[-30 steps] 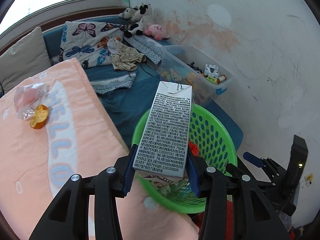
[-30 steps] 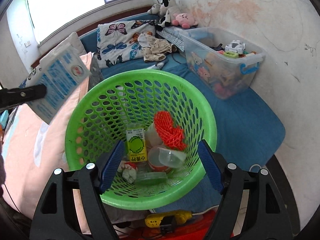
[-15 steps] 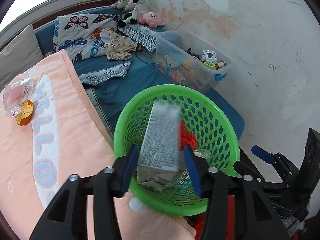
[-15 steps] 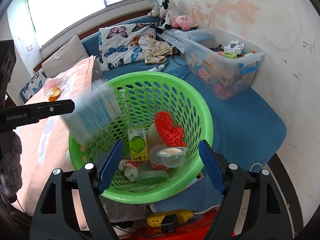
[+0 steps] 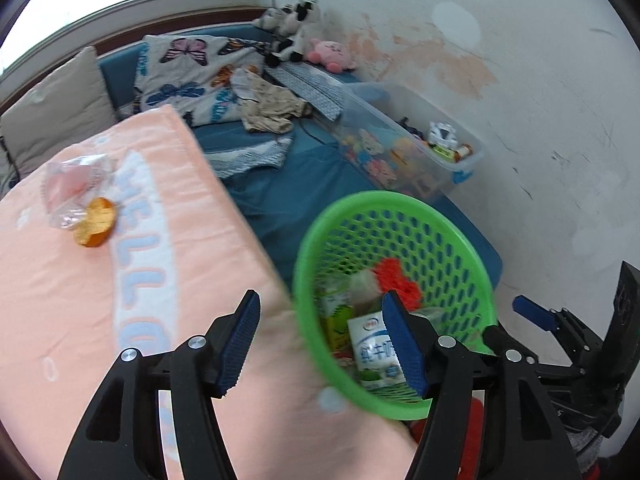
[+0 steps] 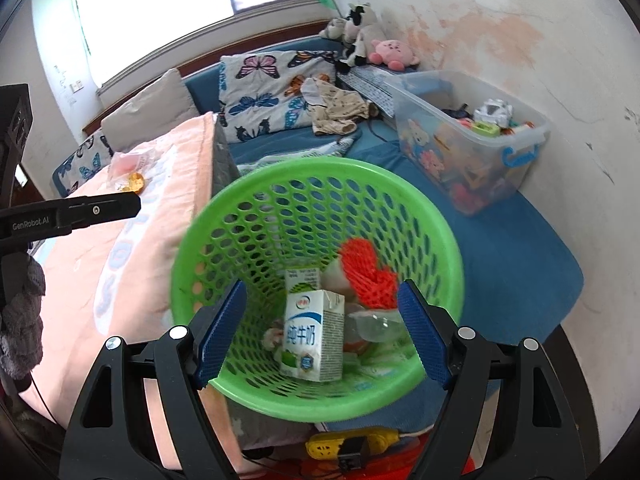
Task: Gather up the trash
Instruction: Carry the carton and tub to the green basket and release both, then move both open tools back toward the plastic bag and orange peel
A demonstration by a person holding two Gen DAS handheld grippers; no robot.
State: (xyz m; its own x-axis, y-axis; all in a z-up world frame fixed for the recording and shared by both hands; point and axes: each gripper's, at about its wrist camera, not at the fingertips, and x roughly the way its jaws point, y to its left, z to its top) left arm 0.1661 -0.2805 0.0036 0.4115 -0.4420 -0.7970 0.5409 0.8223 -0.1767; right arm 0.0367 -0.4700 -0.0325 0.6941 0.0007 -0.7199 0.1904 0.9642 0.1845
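Observation:
A green perforated basket stands beside the bed. A white milk carton lies inside it with a green juice box, a red foam net and a clear cup. My left gripper is open and empty over the blanket edge, left of the basket. My right gripper is open, with the basket's near rim between its fingers. An orange peel and a clear wrapper lie on the pink blanket.
A clear toy bin stands by the stained wall. Butterfly pillows, crumpled clothes and plush toys lie on the blue bed. A yellow power strip is on the floor below the basket.
My left gripper opened and let go of the milk carton, which dropped into the basket. The left gripper then swung left towards the blanket. The right gripper stayed open at the basket.

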